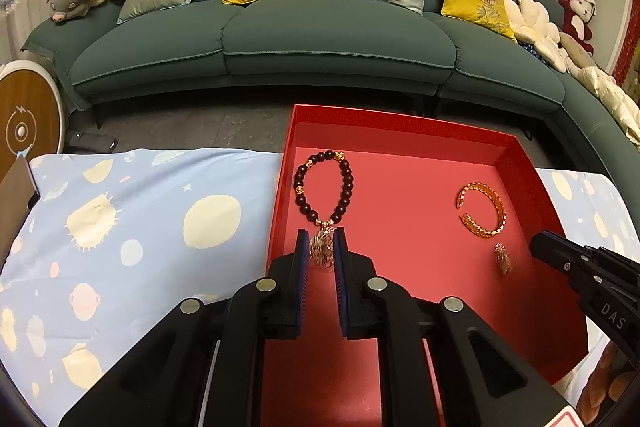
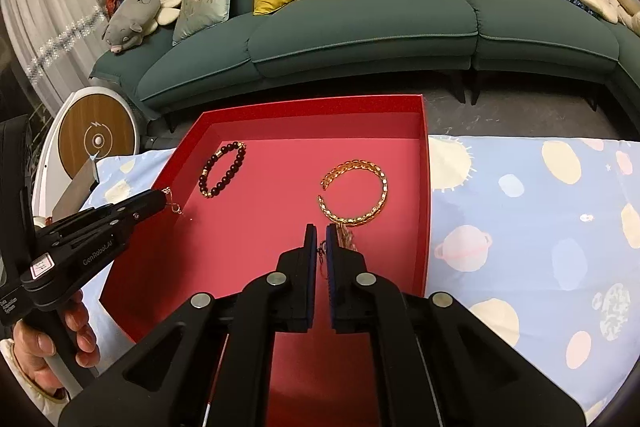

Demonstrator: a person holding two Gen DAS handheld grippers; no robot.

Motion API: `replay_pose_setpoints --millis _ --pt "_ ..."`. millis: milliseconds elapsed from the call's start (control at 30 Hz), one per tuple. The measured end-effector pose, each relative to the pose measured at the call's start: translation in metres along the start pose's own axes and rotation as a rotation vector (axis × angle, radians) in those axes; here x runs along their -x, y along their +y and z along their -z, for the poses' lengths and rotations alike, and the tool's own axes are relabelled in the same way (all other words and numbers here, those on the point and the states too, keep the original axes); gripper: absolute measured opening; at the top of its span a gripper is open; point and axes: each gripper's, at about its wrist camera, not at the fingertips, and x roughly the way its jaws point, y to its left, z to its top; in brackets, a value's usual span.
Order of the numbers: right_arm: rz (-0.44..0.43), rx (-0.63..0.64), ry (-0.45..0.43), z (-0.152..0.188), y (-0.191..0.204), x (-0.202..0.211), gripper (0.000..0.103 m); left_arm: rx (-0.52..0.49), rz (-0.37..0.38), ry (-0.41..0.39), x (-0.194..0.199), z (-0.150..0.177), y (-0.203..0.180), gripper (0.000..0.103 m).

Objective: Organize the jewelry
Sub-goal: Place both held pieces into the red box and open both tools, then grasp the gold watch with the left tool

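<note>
Left gripper (image 1: 321, 233) jaws slightly apart around a gold earring (image 1: 322, 247), pads not visibly pressing. Right gripper (image 2: 321, 227) clamped on a second earring's (image 2: 346, 235) hook, over the red tray (image 2: 424, 163).

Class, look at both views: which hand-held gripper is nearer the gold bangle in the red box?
Right. The right hand-held gripper sits just in front of the gold bangle; the left hand-held gripper is across the box by the bead bracelet.
</note>
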Motion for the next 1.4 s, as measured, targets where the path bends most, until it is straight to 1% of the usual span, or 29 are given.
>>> replay_pose_setpoints --millis 67,100,133,167,200,300,367,467,500,533,567,633,700,767,833,900,967,1033,1100,1167,1233,1300,1400 --pt "-0.004 -0.001 -0.007 0.000 -0.001 0.001 0.014 0.024 0.007 0.001 0.001 0.000 0.004 0.034" --pt "-0.002 -0.005 -0.015 0.000 -0.001 0.003 0.018 0.032 0.026 -0.004 0.004 0.000 0.005 0.036" --pt "-0.003 -0.010 -0.024 0.000 -0.002 0.005 0.026 0.035 0.028 -0.012 0.007 0.000 0.006 0.038" --pt "-0.005 -0.014 -0.035 -0.001 -0.002 0.008 0.032 0.032 0.025 -0.019 0.010 0.000 0.005 0.038" --pt "-0.003 -0.015 -0.047 -0.002 -0.002 0.012 0.035 0.027 0.021 -0.027 0.014 0.000 0.004 0.038" --pt "0.003 -0.013 -0.074 -0.004 -0.003 0.028 0.035 0.010 0.022 -0.066 0.035 -0.003 0.002 0.039" --pt "0.002 -0.011 -0.091 -0.006 -0.002 0.044 0.035 0.016 0.040 -0.091 0.054 -0.006 0.003 0.039" --pt "-0.003 0.002 -0.125 -0.006 0.004 0.079 0.035 0.045 0.079 -0.117 0.092 -0.008 0.009 0.039" --pt "-0.004 0.006 -0.136 -0.005 0.006 0.091 0.035 0.053 0.086 -0.127 0.105 -0.007 0.010 0.040" --pt "-0.007 0.009 -0.150 -0.004 0.008 0.105 0.038 0.057 0.093 -0.135 0.119 -0.004 0.012 0.043" --pt "-0.013 0.012 -0.161 0.000 0.011 0.121 0.043 0.060 0.093 -0.144 0.135 0.000 0.014 0.048" --pt "-0.021 0.013 -0.177 0.008 0.015 0.148 0.049 0.056 0.087 -0.152 0.162 0.011 0.016 0.050" --pt "-0.031 0.011 -0.182 0.022 0.020 0.172 0.050 0.046 0.083 -0.146 0.183 0.025 0.016 0.053" --pt "-0.039 0.015 -0.177 0.039 0.024 0.192 0.050 0.030 0.072 -0.140 0.200 0.046 0.016 0.054" --pt "-0.041 0.023 -0.174 0.057 0.029 0.204 0.050 0.019 0.054 -0.137 0.210 0.066 0.016 0.056" --pt "-0.036 0.032 -0.171 0.078 0.033 0.211 0.050 0.016 0.045 -0.119 0.211 0.088 0.017 0.058" --pt "-0.034 0.045 -0.150 0.097 0.035 0.209 0.052 0.022 0.045 -0.081 0.203 0.108 0.017 0.060" --pt "-0.025 0.057 -0.123 0.113 0.035 0.199 0.055 0.038 0.043 -0.035 0.189 0.124 0.018 0.060" --pt "0.002 0.073 -0.094 0.126 0.035 0.185 0.055 0.057 0.039 0.009 0.171 0.139 0.020 0.060" --pt "0.036 0.096 -0.051 0.138 0.034 0.166 0.055 0.065 0.025 0.049 0.155 0.149 0.023 0.060" --pt "0.053 0.116 -0.018 0.145 0.033 0.149 0.055 0.077 0.025 0.073 0.144 0.155 0.027 0.060" --pt "0.080 0.132 0.000 0.149 0.031 0.135 0.055 0.104 0.038 0.093 0.135 0.159 0.031 0.060" --pt "0.083 0.121 0.020 0.153 0.024 0.118 0.055 0.133 0.049 0.113 0.124 0.164 0.033 0.060"
